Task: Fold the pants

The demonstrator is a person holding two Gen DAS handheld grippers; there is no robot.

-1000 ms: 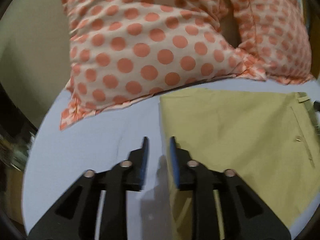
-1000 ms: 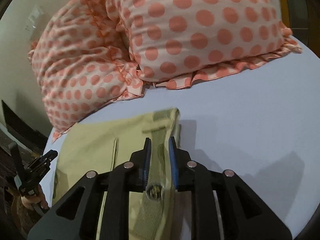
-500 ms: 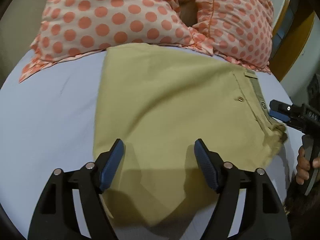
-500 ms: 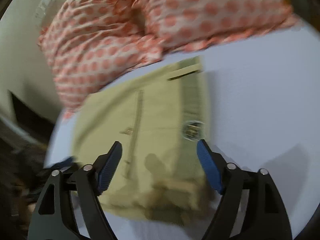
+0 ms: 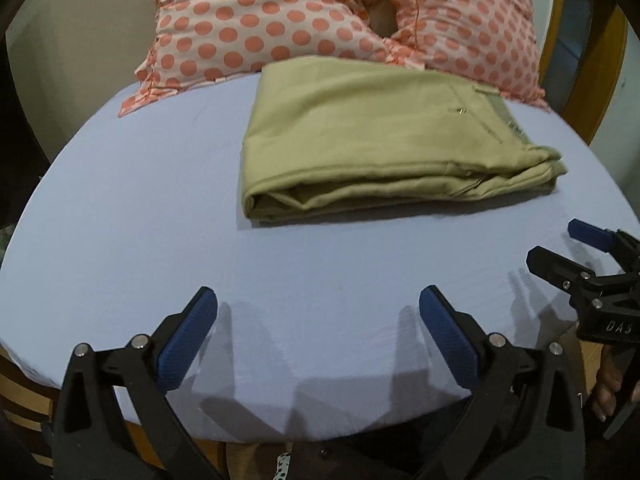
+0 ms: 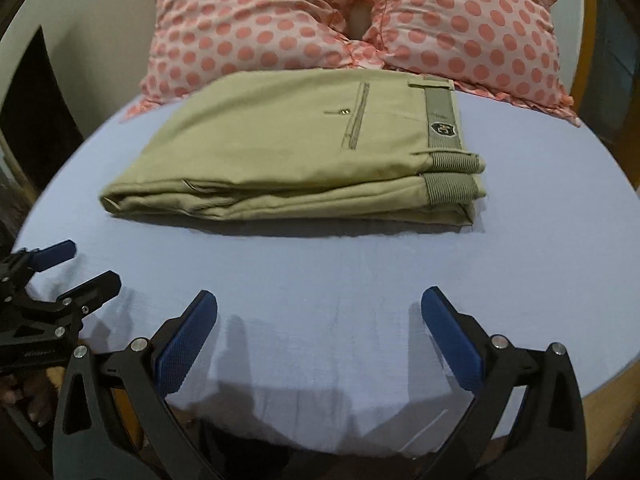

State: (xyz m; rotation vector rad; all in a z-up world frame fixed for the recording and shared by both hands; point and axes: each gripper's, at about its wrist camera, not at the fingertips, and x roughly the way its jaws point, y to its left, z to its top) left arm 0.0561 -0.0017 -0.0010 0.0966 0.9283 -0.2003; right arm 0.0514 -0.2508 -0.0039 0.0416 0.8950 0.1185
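The khaki pants [image 5: 360, 136] lie folded into a flat rectangular stack on the light blue bed sheet [image 5: 168, 208], waistband to the right. They also show in the right wrist view [image 6: 288, 148], with the waistband badge on top. My left gripper [image 5: 318, 320] is open and empty, low over the sheet, well short of the pants. My right gripper [image 6: 319, 320] is open and empty too, equally far back. Each gripper shows at the edge of the other's view, the right one [image 5: 592, 256] and the left one [image 6: 56, 276].
Two white pillows with orange dots [image 5: 280, 20] [image 6: 472, 28] lie against the far edge, touching the pants' back. A wooden bed frame [image 5: 600, 60] rises at the right. The sheet's near edge [image 5: 320, 432] runs just under the grippers.
Both grippers opened, letting go of the pants, and pulled back toward the near edge of the bed. The pants now lie folded and still.
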